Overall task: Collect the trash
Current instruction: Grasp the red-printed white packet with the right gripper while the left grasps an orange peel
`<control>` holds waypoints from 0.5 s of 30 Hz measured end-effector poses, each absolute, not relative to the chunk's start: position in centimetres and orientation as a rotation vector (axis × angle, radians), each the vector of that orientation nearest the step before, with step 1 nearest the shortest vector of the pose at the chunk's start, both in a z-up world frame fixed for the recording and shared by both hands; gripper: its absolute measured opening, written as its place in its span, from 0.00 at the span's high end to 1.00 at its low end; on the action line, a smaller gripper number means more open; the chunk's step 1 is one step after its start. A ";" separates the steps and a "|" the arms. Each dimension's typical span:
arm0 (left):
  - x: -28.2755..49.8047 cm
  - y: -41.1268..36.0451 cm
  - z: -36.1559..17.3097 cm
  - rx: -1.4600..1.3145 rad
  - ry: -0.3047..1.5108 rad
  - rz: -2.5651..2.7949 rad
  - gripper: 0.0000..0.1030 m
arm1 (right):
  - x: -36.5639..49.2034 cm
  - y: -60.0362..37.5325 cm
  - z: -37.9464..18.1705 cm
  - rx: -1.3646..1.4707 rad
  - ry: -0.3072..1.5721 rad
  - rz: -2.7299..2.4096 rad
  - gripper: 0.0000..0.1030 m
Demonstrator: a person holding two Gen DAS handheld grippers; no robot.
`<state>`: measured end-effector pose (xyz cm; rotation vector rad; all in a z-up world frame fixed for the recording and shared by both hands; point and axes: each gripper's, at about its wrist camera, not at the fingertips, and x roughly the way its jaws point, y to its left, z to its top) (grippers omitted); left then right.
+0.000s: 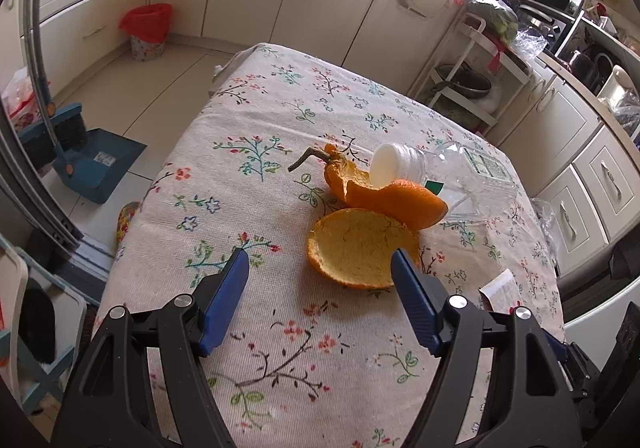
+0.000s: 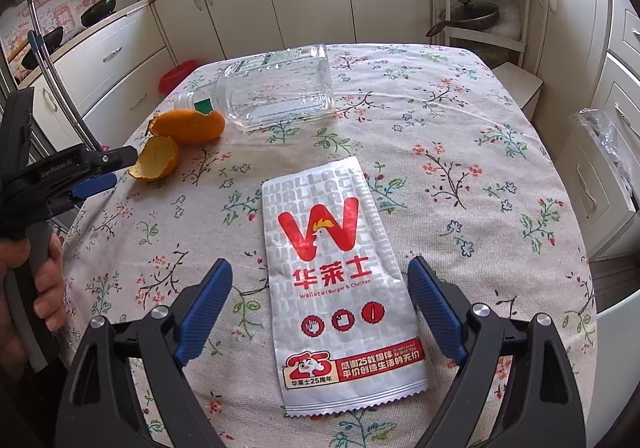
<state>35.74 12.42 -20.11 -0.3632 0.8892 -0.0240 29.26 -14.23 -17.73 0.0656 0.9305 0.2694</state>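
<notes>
Two orange peels lie on the floral tablecloth [image 1: 256, 184]: a cupped one [image 1: 352, 248] near my left gripper [image 1: 320, 260] and a longer one with a stem [image 1: 384, 196] behind it. The left gripper is open and empty, its right fingertip at the cupped peel's edge. A clear plastic bottle [image 1: 472, 176] with a white cap lies on its side behind the peels; it also shows in the right wrist view [image 2: 280, 88]. A white Wallace food wrapper [image 2: 336, 280] lies flat between the fingers of my open, empty right gripper [image 2: 320, 272]. The left gripper [image 2: 104, 168] shows there beside the peels [image 2: 160, 156].
A red-lined trash bin [image 1: 146, 30] stands on the floor by the cabinets at the far left. A blue dustpan and broom [image 1: 88, 160] stand left of the table. A white cart [image 1: 472, 80] with a pan stands behind the table. Cabinets line the walls.
</notes>
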 end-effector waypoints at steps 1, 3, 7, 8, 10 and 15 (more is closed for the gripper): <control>35.9 12.3 -20.3 -0.360 0.891 -0.029 0.32 | 29.3 -14.1 -17.7 0.061 0.933 0.268 0.17; 36.1 11.9 -20.4 -0.343 0.881 -0.038 0.36 | 29.3 -14.0 -17.8 0.047 0.933 0.266 0.17; 36.4 11.5 -20.6 -0.346 0.880 -0.071 0.62 | 29.1 -13.9 -17.8 0.026 0.925 0.248 0.27; 36.5 11.3 -20.7 -0.346 0.886 -0.081 0.73 | 29.0 -13.9 -17.8 0.021 0.922 0.242 0.33; 36.5 11.1 -21.0 -0.351 0.893 -0.102 0.87 | 29.0 -13.9 -17.8 0.007 0.916 0.235 0.46; 35.5 10.5 -20.5 -0.354 0.869 -0.113 0.95 | 28.8 -14.0 -17.8 0.006 0.904 0.236 0.87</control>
